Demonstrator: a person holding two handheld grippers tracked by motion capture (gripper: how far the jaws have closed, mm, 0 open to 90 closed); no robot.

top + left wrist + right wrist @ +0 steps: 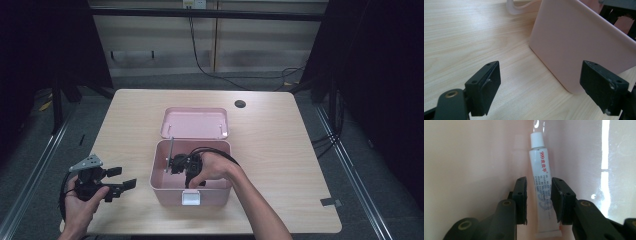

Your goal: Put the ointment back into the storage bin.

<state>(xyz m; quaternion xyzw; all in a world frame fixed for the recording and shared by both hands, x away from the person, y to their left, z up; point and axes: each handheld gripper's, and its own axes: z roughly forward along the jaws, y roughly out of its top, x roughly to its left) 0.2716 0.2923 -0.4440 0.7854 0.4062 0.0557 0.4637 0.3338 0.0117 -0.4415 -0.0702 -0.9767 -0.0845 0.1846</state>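
Left gripper [120,181] near the counter's [280,150] front-left corner, fingers [484,87] spread, nothing between, right gripper [539,197] reaching down into open pink box [165,192] at counter centre, fingers released either side of white ointment tube [541,170] lying on box floor, lid [195,122] laid back behind.

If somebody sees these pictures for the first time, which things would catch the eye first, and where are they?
The open pink box in the middle of the wooden table stands out first, its lid folded back behind it. Inside it, the right gripper reaches down around a white ointment tube lying on the box floor, with a small gap at each jaw. The left gripper waits open beside the box, at its left.
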